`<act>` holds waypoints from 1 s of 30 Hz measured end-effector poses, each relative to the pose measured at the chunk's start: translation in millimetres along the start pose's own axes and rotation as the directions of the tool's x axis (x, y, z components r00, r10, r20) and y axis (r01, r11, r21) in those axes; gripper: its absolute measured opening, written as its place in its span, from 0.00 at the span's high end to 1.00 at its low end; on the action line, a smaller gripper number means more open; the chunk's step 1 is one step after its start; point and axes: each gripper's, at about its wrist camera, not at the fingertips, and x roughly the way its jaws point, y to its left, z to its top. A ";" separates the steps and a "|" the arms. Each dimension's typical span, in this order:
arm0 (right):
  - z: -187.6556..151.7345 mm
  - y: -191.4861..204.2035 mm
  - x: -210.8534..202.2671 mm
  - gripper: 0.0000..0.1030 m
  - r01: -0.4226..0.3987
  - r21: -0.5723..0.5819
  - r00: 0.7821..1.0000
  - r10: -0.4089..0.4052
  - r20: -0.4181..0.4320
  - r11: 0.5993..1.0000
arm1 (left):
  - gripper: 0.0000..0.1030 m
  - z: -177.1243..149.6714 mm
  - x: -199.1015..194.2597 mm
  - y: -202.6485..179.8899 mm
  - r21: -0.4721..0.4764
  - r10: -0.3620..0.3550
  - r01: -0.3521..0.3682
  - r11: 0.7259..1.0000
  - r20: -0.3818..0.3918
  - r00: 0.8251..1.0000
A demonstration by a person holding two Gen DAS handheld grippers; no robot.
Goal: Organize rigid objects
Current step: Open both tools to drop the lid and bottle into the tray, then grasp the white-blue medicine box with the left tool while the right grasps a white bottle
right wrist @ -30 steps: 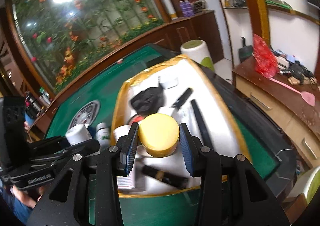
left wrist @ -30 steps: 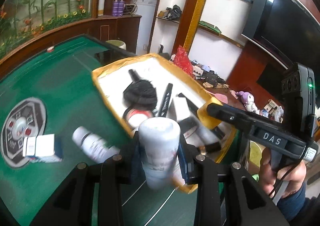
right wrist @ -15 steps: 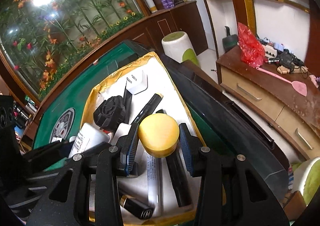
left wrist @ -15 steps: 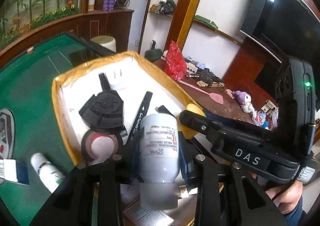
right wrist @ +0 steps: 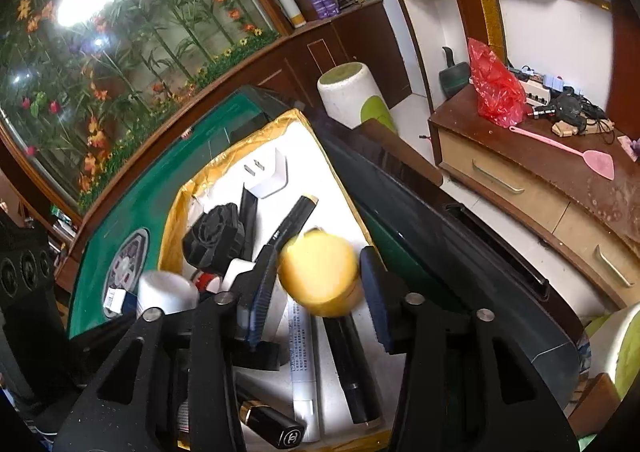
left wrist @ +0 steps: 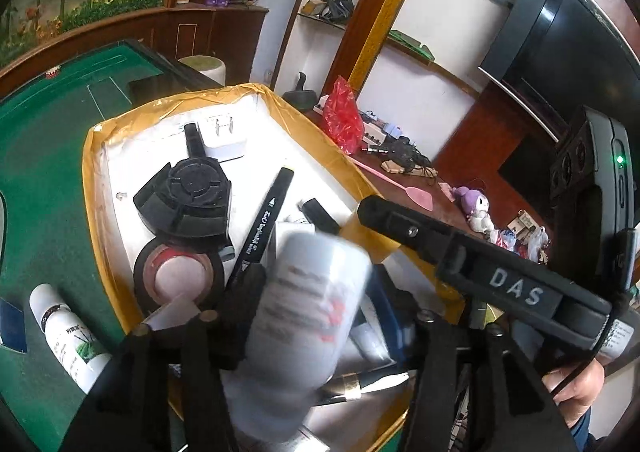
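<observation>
Both tools hang over the yellow-rimmed tray (left wrist: 96, 156) on the green bench (left wrist: 44, 172), and both have just been opening. The left tool (left wrist: 312, 316) stands released: its jaws are apart and the white bottle (left wrist: 308, 316) between them is blurred and tilted, clear of the right pad — whether the left pad touches it I cannot tell. The right tool (right wrist: 320, 284) is released too; the yellow jar (right wrist: 320, 276) sits blurred between its jaws with a gap showing at the right pad, above the near half of the tray. Inside the tray, far to near, lie a white plug (right wrist: 266, 174), a black fan-like part (left wrist: 186, 200), a roll of black tape (left wrist: 178, 276) just near of it, a black marker (left wrist: 264, 224) slanting to their right, and, in the right view, a white tube (right wrist: 302, 364), a black pen (right wrist: 352, 364) and a black lipstick (right wrist: 272, 422) at the near edge. On the bench left of the tray lies a white spray bottle (left wrist: 68, 336), with a blue-and-white box (left wrist: 12, 326) just left of it. In the left view the right tool's black body crosses the right side, a hand (left wrist: 580, 396) gripping its handle.
</observation>
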 end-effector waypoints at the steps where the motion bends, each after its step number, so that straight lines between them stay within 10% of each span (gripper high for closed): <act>1: 0.5 0.0 -3.3 0.50 -0.005 0.005 1.000 0.005 0.011 1.000 | 0.42 -0.5 -0.3 -2.1 0.001 -0.003 0.003 1.000 0.001 1.000; 19: -7.3 22.2 -55.4 0.41 -0.056 -0.019 0.993 0.058 0.105 0.998 | 0.37 -7.3 -36.6 -8.9 0.016 -0.049 0.048 0.999 0.041 0.998; 30: -23.9 63.5 -49.5 0.41 -0.101 -0.121 0.994 0.106 0.036 0.987 | 0.36 -5.2 -98.6 93.7 -0.048 0.167 -0.162 0.986 0.117 0.979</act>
